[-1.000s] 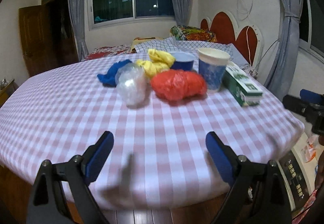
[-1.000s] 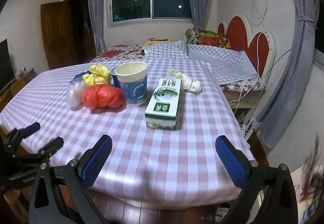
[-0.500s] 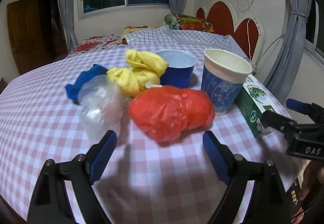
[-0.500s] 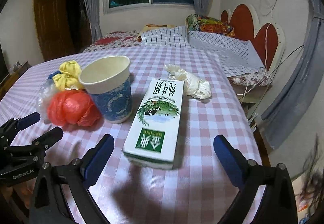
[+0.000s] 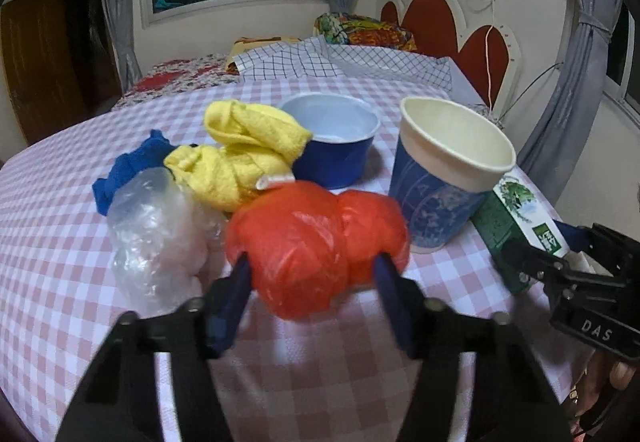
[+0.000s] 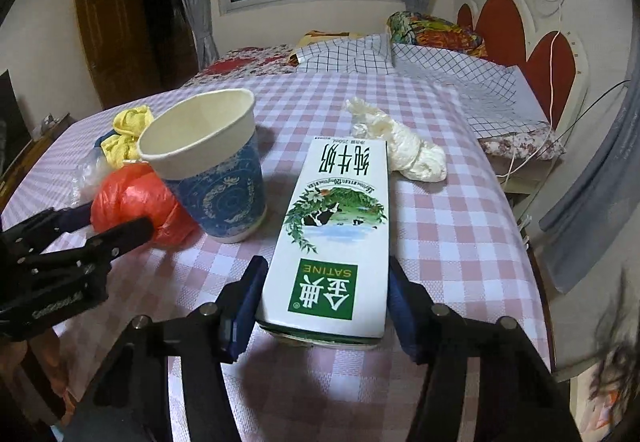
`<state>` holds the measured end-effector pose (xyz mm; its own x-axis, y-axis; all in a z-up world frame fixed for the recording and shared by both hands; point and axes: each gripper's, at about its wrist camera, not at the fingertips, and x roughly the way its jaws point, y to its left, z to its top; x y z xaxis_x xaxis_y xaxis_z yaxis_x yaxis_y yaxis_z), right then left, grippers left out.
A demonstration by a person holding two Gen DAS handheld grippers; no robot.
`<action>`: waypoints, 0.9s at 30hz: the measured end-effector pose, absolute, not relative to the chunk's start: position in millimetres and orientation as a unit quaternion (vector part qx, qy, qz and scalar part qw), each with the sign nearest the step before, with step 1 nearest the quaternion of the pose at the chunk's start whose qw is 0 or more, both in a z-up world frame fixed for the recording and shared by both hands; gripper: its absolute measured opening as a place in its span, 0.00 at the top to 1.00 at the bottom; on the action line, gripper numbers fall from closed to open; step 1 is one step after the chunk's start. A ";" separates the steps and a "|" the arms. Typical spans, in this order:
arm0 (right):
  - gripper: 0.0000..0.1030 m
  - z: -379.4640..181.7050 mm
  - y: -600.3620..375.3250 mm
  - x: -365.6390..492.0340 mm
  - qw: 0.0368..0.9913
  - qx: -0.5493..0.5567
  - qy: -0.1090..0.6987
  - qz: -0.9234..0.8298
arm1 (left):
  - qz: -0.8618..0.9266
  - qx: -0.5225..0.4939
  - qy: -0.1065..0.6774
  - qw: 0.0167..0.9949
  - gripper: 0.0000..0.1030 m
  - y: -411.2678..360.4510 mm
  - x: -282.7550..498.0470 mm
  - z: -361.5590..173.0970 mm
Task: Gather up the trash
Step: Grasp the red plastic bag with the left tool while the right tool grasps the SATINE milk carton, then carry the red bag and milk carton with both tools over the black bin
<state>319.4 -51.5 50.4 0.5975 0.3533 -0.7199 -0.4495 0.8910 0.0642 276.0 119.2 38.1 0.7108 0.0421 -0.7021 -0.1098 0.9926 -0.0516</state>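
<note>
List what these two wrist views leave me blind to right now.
- Left view: red bag hides the left gripper pad contact.
- Right view: milk carton near end is tight between the right gripper pads; clamping unclear.
- Neither view shows a trash bin.

Right gripper (image 6: 322, 288) pads flank the milk carton (image 6: 334, 234) at lower centre; paper cup (image 6: 208, 162) stands left of it
</note>
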 end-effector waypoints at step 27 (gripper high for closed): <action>0.45 72.1 -92.7 242.5 0.912 -0.066 0.341 0.218 | 0.014 -0.038 0.312 0.949 0.92 98.4 197.7 59.8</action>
<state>242.5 -92.7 72.1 0.6723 0.3516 -0.6514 -0.4423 0.8965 0.0275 197.7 98.4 59.8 0.8050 0.0017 -0.5932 -0.0496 0.9967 -0.0645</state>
